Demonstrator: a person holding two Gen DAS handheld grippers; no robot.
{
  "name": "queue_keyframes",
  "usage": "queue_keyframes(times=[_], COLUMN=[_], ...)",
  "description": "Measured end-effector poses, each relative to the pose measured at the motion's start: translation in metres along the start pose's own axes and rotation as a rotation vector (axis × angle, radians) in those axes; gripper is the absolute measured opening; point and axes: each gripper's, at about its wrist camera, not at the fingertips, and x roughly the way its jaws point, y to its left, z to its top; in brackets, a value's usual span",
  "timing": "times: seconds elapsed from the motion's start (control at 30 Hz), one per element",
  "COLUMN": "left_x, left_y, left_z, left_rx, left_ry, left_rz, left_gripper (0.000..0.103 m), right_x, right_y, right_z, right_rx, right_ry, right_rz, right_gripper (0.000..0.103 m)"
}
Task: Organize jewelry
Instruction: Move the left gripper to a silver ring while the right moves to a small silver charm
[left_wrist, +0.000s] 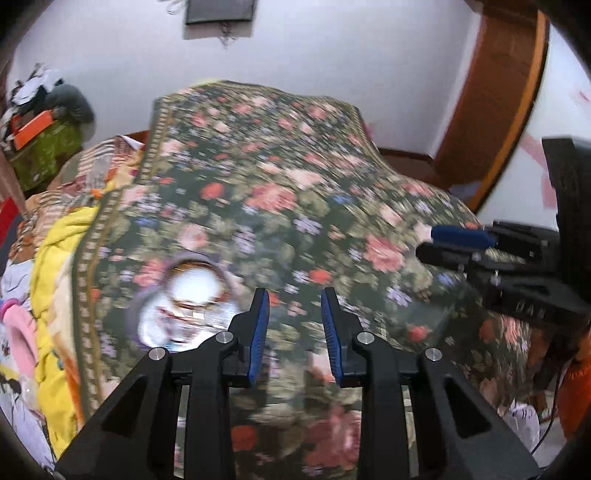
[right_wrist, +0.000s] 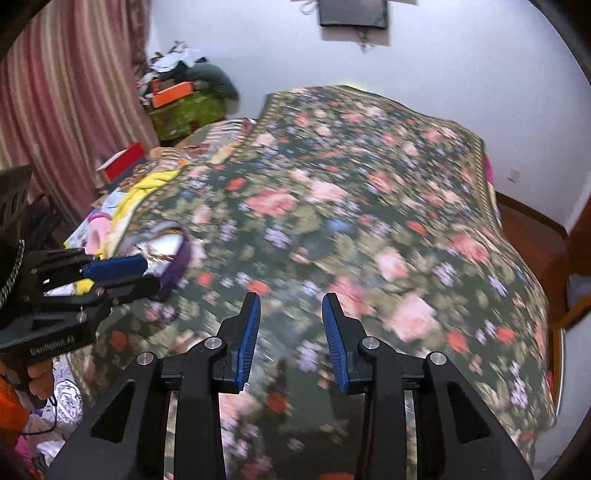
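Both tools are built of black plastic linkage arms joined by round silver pins. The left gripper (left_wrist: 294, 332) and the right gripper (right_wrist: 291, 338) are each fitted with ribbed blue pads (left_wrist: 258, 332). Raised lettering is seen on the housing at the lower left of the right wrist view, beside an orange sleeve (right_wrist: 13, 406).

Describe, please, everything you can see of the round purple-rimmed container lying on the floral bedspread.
The purple-rimmed container is round and shallow, with a soft-looking purple wall around a pale, shiny interior that glares white under the light. Small gold-toned pieces seem to lie inside, but motion blur hides what they are. It sits open, with no lid visible, on the floral bedspread near the bed's left side, close to the yellow blanket. The left hand-held gripper is open just to its right, not touching it in either view.
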Motion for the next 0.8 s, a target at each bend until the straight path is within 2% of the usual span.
queue_keyframes(times=[0.2,0.43,0.73,0.77,0.8], left_x=[0.040,0.077,0.092,0.093,0.094], left_y=[-0.031,-0.043,-0.049,-0.049,-0.048], left_z=[-0.013,-0.023,-0.021,-0.020,-0.019], left_rx=[0.069,0.093,0.119,0.118,0.115], left_ry=[0.104,0.200,0.185,0.179,0.174], left_rz=[-0.046,-0.059,-0.075,-0.078,-0.075], left_gripper=[0.028,0.028,0.028,0.027,0.020], right_x=[0.000,0.007,0.022,0.023,0.025], right_y=[-0.023,-0.022,-0.014,-0.012,-0.011], right_z=[-0.016,-0.026,-0.030,-0.030,-0.031], right_rx=[0.037,0.022,0.010,0.009,0.008], right_ry=[0.039,0.072,0.113,0.118,0.123], right_rz=[-0.021,-0.004,0.026,0.029,0.034], right_gripper=[0.032,0.032,0.032,0.032,0.032])
